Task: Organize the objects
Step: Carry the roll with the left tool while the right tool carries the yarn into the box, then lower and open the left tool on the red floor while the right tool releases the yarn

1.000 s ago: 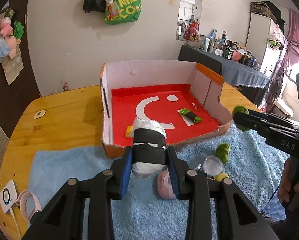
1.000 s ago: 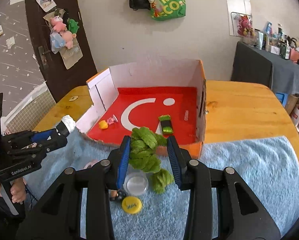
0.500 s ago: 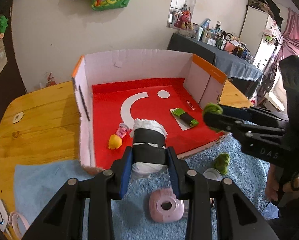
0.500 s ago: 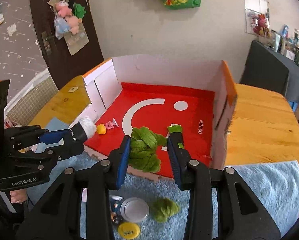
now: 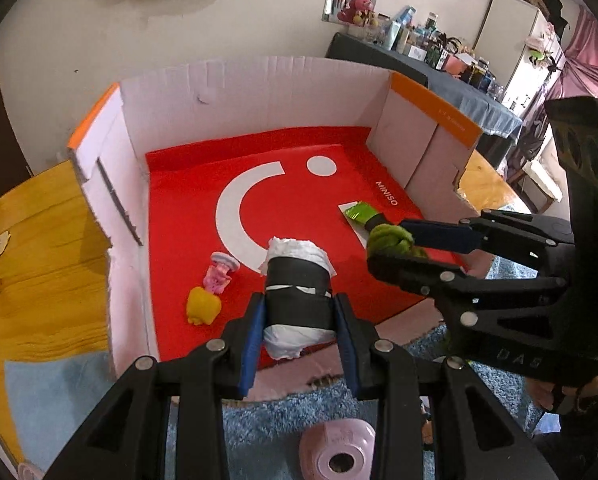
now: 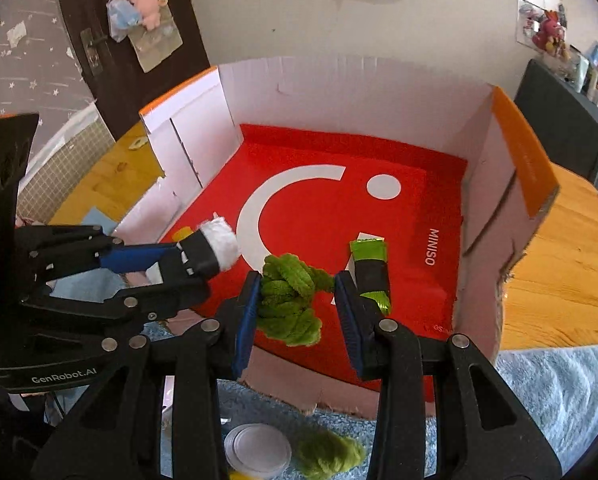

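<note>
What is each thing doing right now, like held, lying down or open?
Left tool: shut on the black-wrapped white roll, over the box.
Right tool: shut on the green fuzzy bundle, over the box.
Cardboard box: open, no lid.
Green-and-black packet: lying flat in the box.
Yellow toy: lying in the box.
Pink toy: lying beside the yellow toy.

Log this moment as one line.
left tool: shut on black-and-white roll | right tool: shut on green yarn bundle | both over red box floor | nothing released
</note>
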Demonstrator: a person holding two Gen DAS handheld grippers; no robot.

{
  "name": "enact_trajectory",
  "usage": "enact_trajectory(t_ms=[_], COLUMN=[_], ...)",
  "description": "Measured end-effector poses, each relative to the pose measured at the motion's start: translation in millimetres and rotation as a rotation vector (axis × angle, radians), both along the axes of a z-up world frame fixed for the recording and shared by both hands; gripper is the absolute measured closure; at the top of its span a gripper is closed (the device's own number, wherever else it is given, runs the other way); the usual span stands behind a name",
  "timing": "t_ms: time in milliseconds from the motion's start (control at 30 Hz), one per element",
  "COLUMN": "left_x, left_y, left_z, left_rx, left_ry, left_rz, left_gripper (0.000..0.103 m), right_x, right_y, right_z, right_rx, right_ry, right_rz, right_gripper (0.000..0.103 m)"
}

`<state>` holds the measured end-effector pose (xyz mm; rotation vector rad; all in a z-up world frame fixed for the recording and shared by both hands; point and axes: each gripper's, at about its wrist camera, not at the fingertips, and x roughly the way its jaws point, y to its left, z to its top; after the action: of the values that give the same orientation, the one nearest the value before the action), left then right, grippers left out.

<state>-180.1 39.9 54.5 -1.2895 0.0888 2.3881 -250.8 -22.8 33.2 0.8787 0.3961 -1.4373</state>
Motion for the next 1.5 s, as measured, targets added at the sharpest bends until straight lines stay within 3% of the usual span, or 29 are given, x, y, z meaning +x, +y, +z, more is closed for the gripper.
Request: enact_trajectory(t_ms=[667,1133,1500], left_x=[-20,-19,-19], left_y=[1,-1,-1], left_z=[-21,-19,-19], left_rx=[-0.043,-0.023,-0.024], left_ry=[-0.075,-0.073,-0.068], left_rz=[-0.036,-0.056,-0.054], left_gripper=[0.067,0.068,0.065], right_x=[1,4,3], right_y=[-20,-20,-21], right_z=[-24,-22,-21], right_rx=[0.132,0.147,0.153], right_ry=[-0.025,0.006,0.045], right_rz=[0.081,0.087,0.087], right_gripper=[0.065,0.064,0.057])
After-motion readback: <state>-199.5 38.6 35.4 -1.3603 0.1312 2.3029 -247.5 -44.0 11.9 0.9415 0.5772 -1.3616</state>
